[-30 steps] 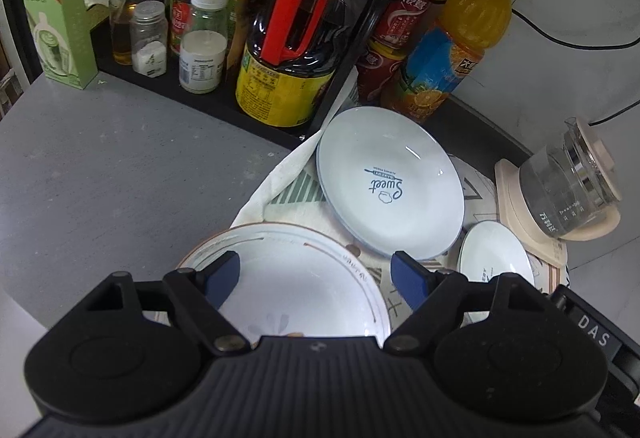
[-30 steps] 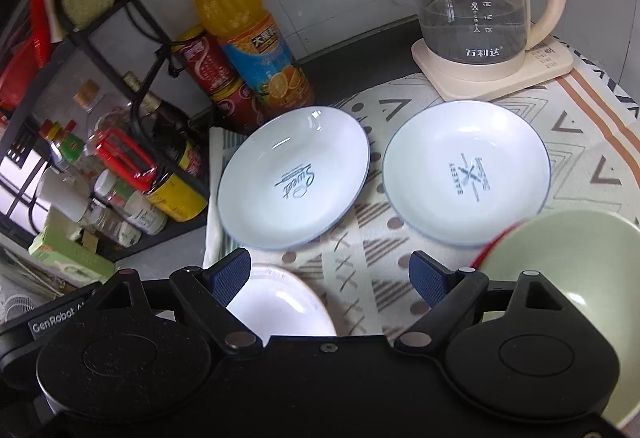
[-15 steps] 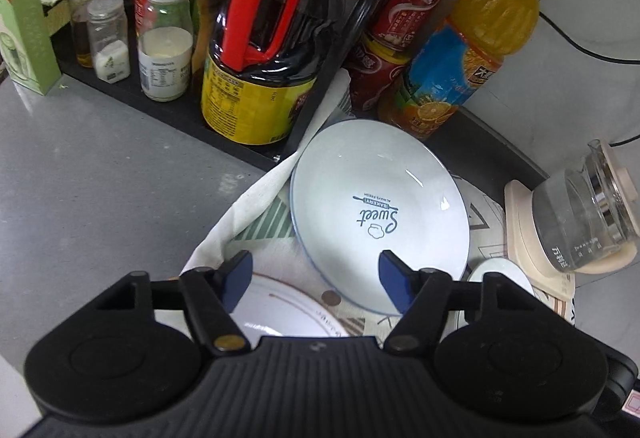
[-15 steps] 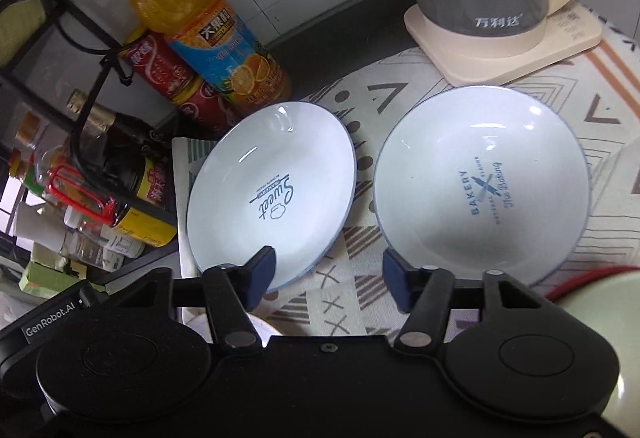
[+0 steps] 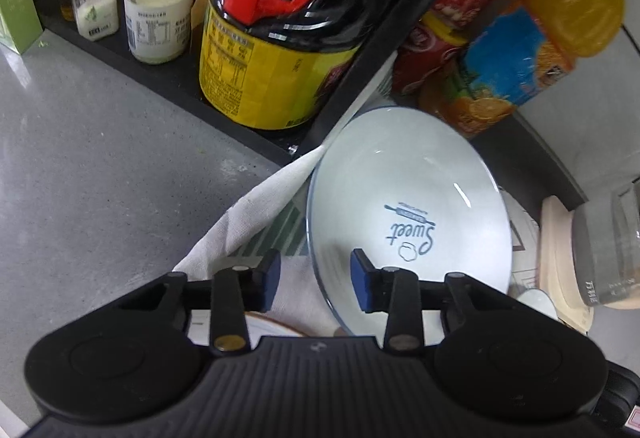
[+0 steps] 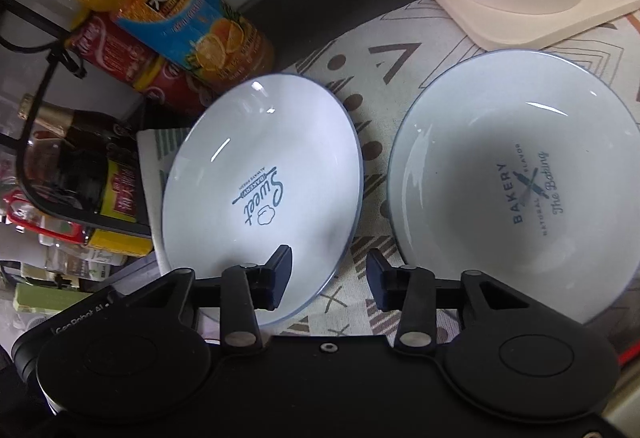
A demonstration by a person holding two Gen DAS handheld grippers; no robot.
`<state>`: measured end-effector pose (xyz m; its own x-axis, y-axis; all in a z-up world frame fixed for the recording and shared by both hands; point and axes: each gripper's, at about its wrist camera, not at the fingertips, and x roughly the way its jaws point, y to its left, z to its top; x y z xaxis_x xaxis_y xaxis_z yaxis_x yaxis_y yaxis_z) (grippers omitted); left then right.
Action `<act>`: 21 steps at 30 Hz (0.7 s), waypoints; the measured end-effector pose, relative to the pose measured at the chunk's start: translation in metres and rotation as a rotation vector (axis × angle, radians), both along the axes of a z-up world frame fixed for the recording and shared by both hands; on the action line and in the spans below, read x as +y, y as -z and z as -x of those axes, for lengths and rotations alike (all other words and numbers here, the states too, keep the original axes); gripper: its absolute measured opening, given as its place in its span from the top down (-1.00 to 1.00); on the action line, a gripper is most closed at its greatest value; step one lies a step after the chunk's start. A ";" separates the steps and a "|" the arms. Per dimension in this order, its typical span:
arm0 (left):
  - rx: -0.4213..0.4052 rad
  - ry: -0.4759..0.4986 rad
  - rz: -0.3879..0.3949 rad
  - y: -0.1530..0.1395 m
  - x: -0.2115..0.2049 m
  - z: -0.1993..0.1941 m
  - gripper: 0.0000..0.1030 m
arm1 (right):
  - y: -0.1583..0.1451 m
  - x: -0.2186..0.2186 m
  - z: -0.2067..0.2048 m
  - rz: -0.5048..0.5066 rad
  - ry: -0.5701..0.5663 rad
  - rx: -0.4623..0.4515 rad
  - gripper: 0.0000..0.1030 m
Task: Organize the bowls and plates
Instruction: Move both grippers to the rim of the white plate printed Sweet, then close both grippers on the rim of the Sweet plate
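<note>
The patterned cloth mat [image 6: 404, 77] carries two round pale-blue ceramic plates: the "Sweet" plate [image 6: 260, 193] at nine o'clock of the "Bakery" plate [image 6: 516, 181]. The left gripper [image 5: 315, 280] and the right gripper [image 6: 330, 270] each straddle the "Sweet" plate's near rim, jaws closing, pads not yet touching it.

Two white plates with thin blue rims lay side by side on the patterned cloth [image 6: 380, 65], close but not touching. The Sweet plate [image 6: 260, 173] was on the left, near the bottles, with blue print in its middle. The Bakery plate [image 6: 516, 181] was on the right, just below the kettle base. Both faced up and held nothing.
</note>
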<state>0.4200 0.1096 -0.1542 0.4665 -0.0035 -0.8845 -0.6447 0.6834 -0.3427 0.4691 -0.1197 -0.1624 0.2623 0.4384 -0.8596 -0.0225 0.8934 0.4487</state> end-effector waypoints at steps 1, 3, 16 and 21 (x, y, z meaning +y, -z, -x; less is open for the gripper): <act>0.005 -0.002 0.005 0.003 0.001 -0.002 0.38 | 0.002 0.001 -0.002 0.006 -0.002 0.006 0.32; 0.013 -0.002 0.012 0.008 0.001 -0.005 0.42 | 0.007 0.003 -0.007 0.013 -0.001 0.021 0.37; 0.011 -0.005 0.012 0.030 -0.001 -0.020 0.56 | 0.027 0.013 -0.022 0.017 0.043 0.027 0.50; -0.014 -0.023 0.010 0.028 -0.002 -0.017 0.76 | 0.028 0.018 -0.023 0.043 0.057 -0.010 0.67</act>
<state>0.4368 0.1075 -0.1818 0.4785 -0.0015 -0.8781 -0.6555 0.6647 -0.3584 0.4919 -0.1014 -0.1900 0.2940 0.3856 -0.8746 0.0244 0.9117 0.4102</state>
